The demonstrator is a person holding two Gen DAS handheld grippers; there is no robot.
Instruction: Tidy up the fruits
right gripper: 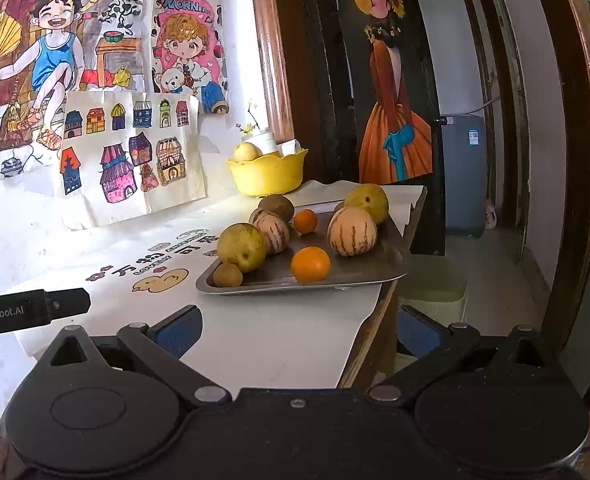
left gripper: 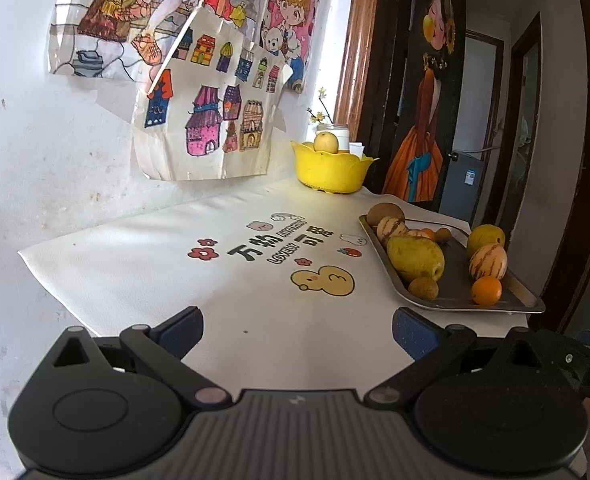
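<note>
A metal tray point(left gripper: 451, 300) point(right gripper: 347, 274) at the table's right edge holds several fruits: a yellow-green pear point(left gripper: 415, 258) point(right gripper: 242, 246), striped melons point(right gripper: 351, 231) point(left gripper: 487, 262), oranges point(right gripper: 310, 264) point(left gripper: 486, 290), brown kiwis point(right gripper: 228, 275). A yellow bowl point(left gripper: 329, 170) point(right gripper: 267, 174) at the back holds one pale fruit point(left gripper: 326, 142) point(right gripper: 246, 152). My left gripper point(left gripper: 297, 332) is open and empty over the mat, left of the tray. My right gripper point(right gripper: 297, 330) is open and empty, in front of the tray at the table's near edge.
A white printed mat point(left gripper: 223, 280) covers the table. Drawings point(left gripper: 203, 120) hang on the wall behind. The table edge point(right gripper: 379, 320) drops off at the right toward a doorway. The left gripper's body point(right gripper: 31, 312) shows at the left of the right wrist view.
</note>
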